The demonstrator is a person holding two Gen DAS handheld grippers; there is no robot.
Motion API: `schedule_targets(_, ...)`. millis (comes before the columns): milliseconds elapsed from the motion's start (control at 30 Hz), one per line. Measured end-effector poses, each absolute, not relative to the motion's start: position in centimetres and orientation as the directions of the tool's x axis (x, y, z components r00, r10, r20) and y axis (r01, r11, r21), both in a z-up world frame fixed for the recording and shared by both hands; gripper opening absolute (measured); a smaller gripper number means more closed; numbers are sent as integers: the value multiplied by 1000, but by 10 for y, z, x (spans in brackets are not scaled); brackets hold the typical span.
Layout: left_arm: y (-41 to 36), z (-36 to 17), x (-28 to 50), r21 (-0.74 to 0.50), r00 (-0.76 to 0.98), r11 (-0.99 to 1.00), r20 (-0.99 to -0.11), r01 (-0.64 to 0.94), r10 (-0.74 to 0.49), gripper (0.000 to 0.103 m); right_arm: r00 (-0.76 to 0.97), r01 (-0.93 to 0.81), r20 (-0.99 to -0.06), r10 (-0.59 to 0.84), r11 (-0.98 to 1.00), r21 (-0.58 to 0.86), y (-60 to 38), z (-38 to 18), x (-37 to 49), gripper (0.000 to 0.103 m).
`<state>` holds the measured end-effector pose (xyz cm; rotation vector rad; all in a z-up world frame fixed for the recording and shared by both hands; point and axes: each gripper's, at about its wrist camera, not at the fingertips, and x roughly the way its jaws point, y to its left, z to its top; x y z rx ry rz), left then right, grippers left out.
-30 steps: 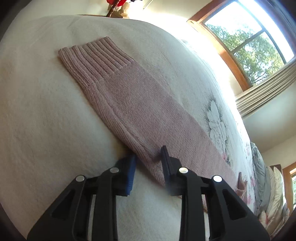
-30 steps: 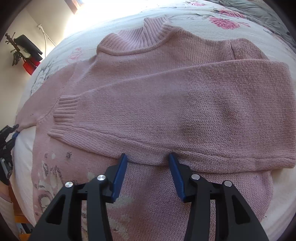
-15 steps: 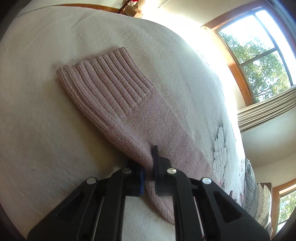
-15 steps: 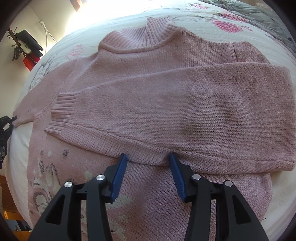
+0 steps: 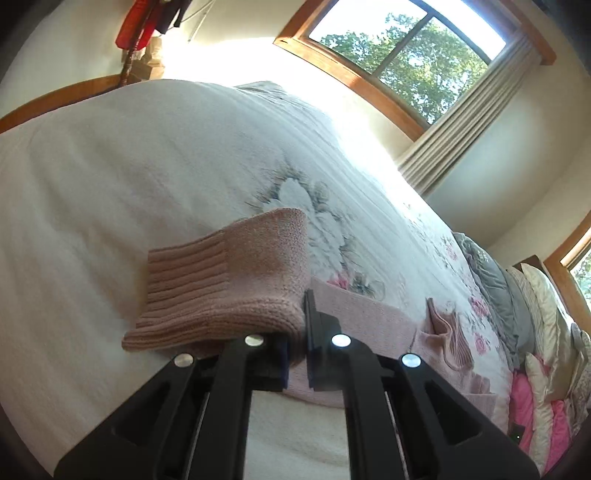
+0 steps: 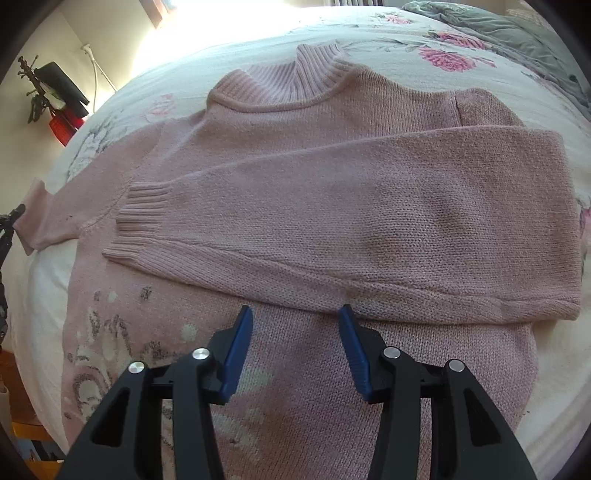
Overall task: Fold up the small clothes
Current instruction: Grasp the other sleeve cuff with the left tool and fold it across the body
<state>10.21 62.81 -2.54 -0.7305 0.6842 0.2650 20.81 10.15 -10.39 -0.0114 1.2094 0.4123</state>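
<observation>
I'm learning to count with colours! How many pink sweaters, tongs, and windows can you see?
Pink sweaters: 1, the pink sweater spread on the bed
Tongs: 2, the left tongs pinching the sleeve cuff, the right tongs open above the sweater
Windows: 2, the big window and the small window at the edge
Total: 5

Sunlight is pouring through a wood-framed window point(image 5: 402, 62) on the far wall, washing out the far edge of the bed point(image 5: 110, 177). Trees are showing green outside. A pale curtain point(image 5: 469, 125) is hanging to its right. Pillows point(image 5: 535, 321) are piling up at the right. Red and dark things point(image 5: 140, 22) are hanging on the cream wall, far left.
</observation>
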Motion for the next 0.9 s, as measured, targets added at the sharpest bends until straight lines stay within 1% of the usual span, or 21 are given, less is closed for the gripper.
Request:
schedule_targets(100,585,-21,114,-534,769,756,-636,-380,-63,5,307,-312,-908,284,932,185,93,-98,205,49)
schedule_targets(267,523,-25,124,-550,775,787,-614,-280,-153,5,315,-294,-903,293,934,200,75,-92,203,49)
schedule_targets(333,506,-32,129,-555,761,792,-621,-256,-189,5,313,-294,-905,289,935,197,71,-93,201,49)
schedule_targets(400,497,-48,140,-551,733,791,-648,-264,-207,5,305,-292,-908,287,936,198,68,-95,200,49)
schedule_targets(567,486,-98,144,-525,651,791,-725,-313,-224,5,292,-280,-915,278,940,196,72,-102,201,49)
schedule_targets(667,484,-122,143,-518,603,793,-757,-320,-251,8,286,-278,-921,263,943,183,78,-105,204,49)
schedule_targets(767,488,-116,127,-551,617,784,-732,-285,-290,9,287,-275,-923,257,945,178,85,-100,205,49)
schedule_targets(800,491,-111,119,-563,620,780,-723,-273,-305,13,286,-282,-921,265,942,184,89,-98,204,49)
schedule_targets(900,502,-90,89,-562,650,797,-694,-221,-309,15,285,-331,-910,301,922,201,111,-86,202,49)
